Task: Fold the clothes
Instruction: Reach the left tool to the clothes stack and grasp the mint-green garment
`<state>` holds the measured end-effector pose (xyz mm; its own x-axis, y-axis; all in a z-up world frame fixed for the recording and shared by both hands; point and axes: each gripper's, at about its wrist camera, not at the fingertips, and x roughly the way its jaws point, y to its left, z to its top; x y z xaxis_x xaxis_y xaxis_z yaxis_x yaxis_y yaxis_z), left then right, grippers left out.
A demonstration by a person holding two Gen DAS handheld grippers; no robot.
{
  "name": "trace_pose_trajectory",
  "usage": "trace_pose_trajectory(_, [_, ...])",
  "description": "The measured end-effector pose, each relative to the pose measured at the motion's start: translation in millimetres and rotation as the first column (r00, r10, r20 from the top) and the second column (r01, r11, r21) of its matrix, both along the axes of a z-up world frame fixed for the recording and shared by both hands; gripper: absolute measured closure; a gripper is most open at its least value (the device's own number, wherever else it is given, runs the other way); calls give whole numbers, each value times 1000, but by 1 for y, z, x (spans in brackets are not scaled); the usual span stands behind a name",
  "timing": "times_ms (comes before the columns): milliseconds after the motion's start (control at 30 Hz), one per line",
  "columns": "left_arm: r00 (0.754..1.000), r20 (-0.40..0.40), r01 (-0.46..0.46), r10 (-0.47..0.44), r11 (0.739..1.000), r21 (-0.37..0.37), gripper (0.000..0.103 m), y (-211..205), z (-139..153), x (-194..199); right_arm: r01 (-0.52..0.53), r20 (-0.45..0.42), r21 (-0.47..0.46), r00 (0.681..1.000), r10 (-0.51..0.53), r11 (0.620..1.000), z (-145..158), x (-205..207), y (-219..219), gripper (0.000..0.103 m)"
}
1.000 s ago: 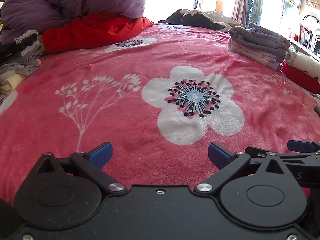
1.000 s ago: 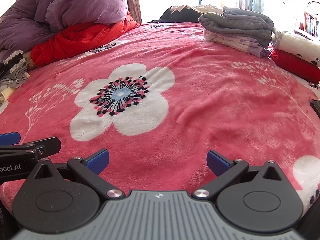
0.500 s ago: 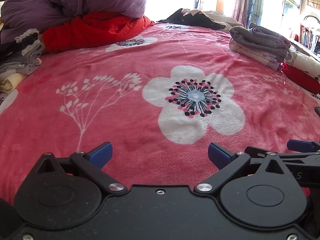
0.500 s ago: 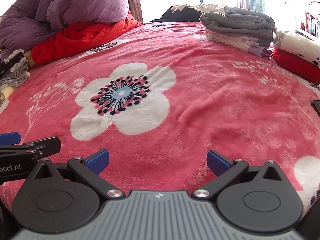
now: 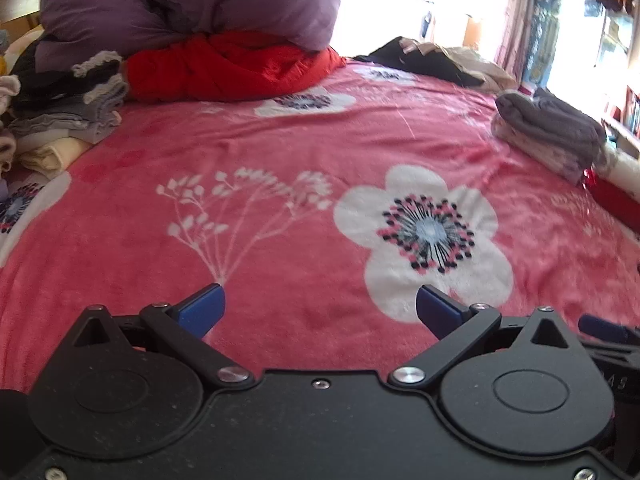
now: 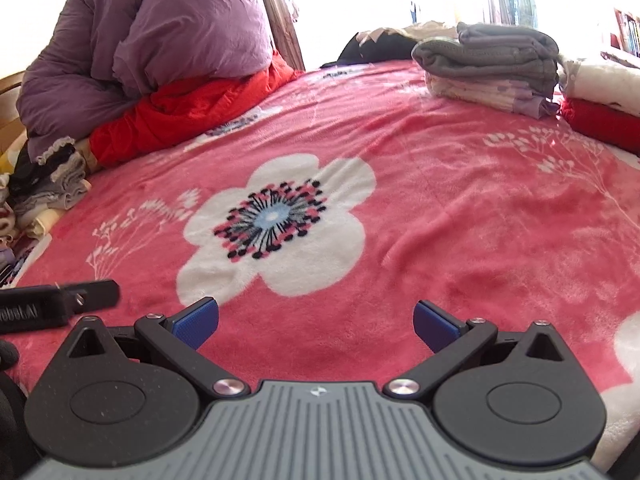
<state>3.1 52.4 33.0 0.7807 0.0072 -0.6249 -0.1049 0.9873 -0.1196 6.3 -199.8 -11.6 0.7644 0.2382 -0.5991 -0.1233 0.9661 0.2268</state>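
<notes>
At far left, the loose pile (image 5: 60, 120) sits on the blanket (image 5: 280, 184) edge, well apart from me. My left gripper (image 5: 320, 308) is spread wide and empty above bare blanket; my right gripper (image 6: 316, 320) likewise, just beside it. Far right, the folded stack (image 6: 492, 68) rests near the bed's edge. Risks: reaching left, I may pinch several layers or blanket pile at once; swinging right, I could topple the stack. No garment lies between my fingers.

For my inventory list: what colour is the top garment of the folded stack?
Grey, seen best in the right wrist view.
</notes>
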Motion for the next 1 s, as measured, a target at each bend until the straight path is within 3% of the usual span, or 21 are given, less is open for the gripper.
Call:
trace_pose_trajectory(167, [981,138,-131,139,989,-66,0,66,46,-12,-81,59,6,995,81,997,1,5,-1,0])
trace_pose_trajectory(233, [943,246,-211,222,975,-71,0,98,66,-24,-86,97,20,992,84,996,0,9,-5,0])
trace_pose_trajectory(300, [888,335,-310,316,948,-74,0,131,85,-35,-69,115,64,991,61,996,-4,14,-12,0])
trace_pose_trajectory(333, [868,354,-341,347,937,-81,0,146,93,-39,-60,122,87,991,49,994,-6,16,-15,0])
trace_pose_trajectory(433, [865,327,-373,381,923,-91,0,193,115,-43,-89,95,108,992,78,990,-12,30,-13,0])
trace_pose_trajectory(633, [772,408,-452,487,873,-186,0,283,158,-66,-184,35,68,983,182,981,-22,38,8,0])
trace_pose_trajectory(767, [693,492,-531,528,834,-147,2,331,195,-74,-194,18,35,981,193,980,-28,32,13,0])
trace_pose_trajectory(867, [653,529,-591,542,802,-91,4,360,214,-69,-161,5,68,987,162,985,-32,32,8,0])
trace_pose_trajectory(1000, [664,519,-637,538,770,17,12,396,225,-46,-142,-11,72,990,143,987,-38,34,5,0])
